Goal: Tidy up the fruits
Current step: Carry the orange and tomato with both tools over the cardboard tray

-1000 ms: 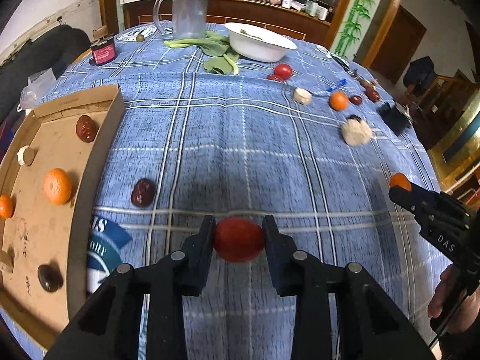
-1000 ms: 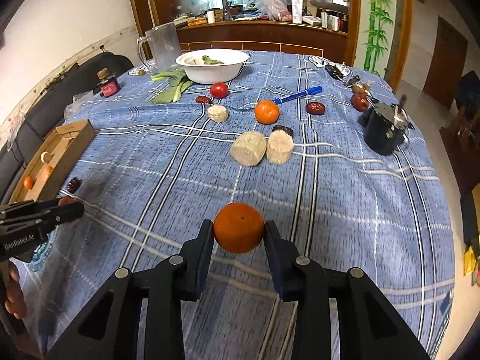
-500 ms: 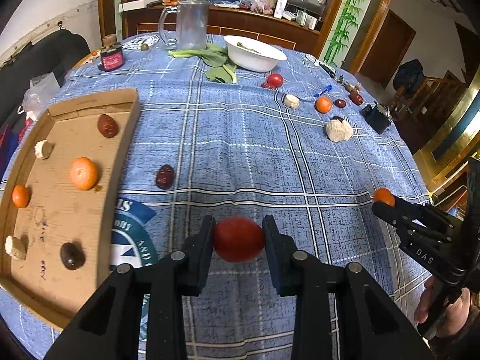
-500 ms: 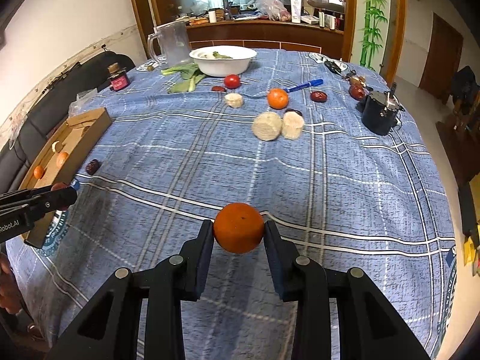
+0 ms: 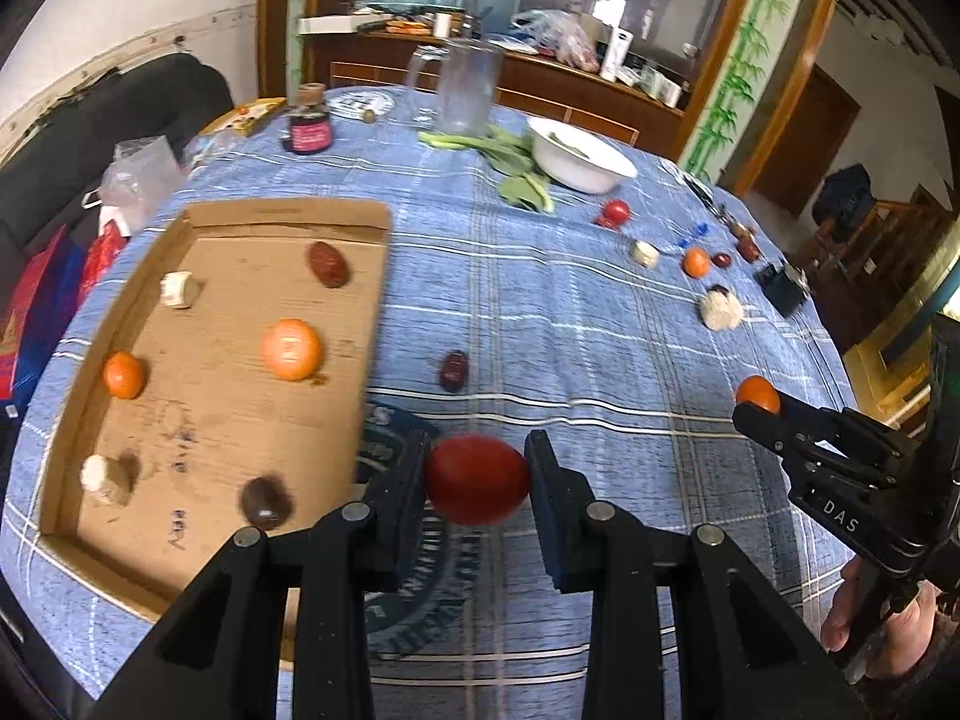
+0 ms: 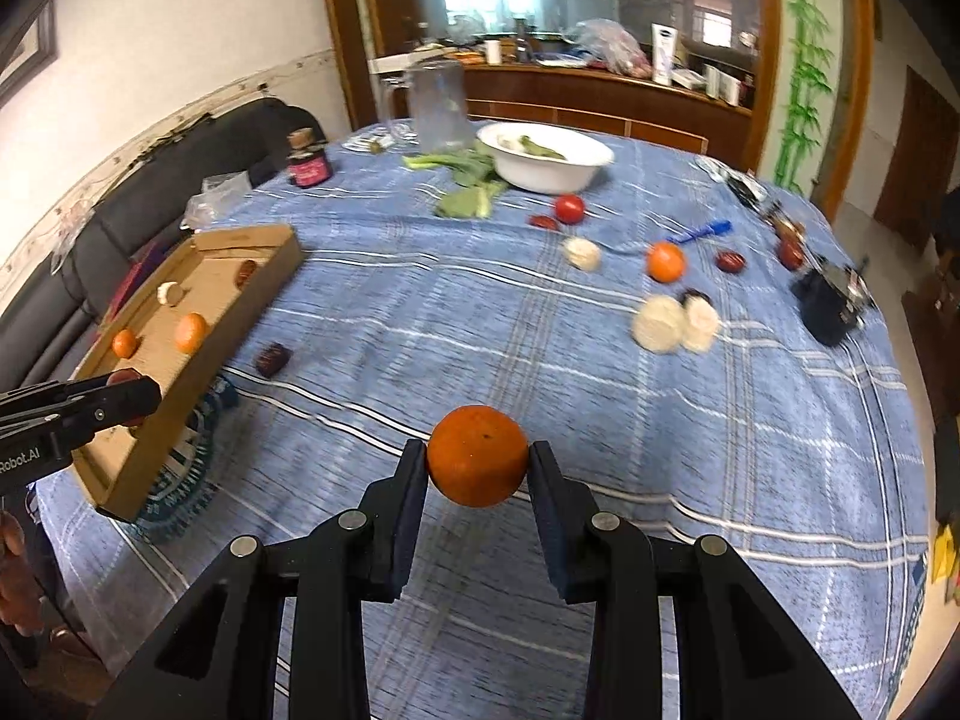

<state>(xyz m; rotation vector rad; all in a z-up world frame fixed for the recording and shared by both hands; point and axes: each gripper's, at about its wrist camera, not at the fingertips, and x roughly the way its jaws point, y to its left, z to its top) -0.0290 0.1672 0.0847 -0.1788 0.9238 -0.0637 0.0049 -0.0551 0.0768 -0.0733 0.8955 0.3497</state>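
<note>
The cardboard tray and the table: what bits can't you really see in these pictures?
- Left wrist view: the cardboard tray has its near corner hidden behind the left gripper.
- Right wrist view: the left gripper covers part of the tray floor.
- Both views: far-side small dark fruits are blurred.

Dark sofa (image 6: 150, 204) by white wall (image 6: 180, 30), wood sideboard (image 6: 600, 96) w/ bright window behind.
</note>
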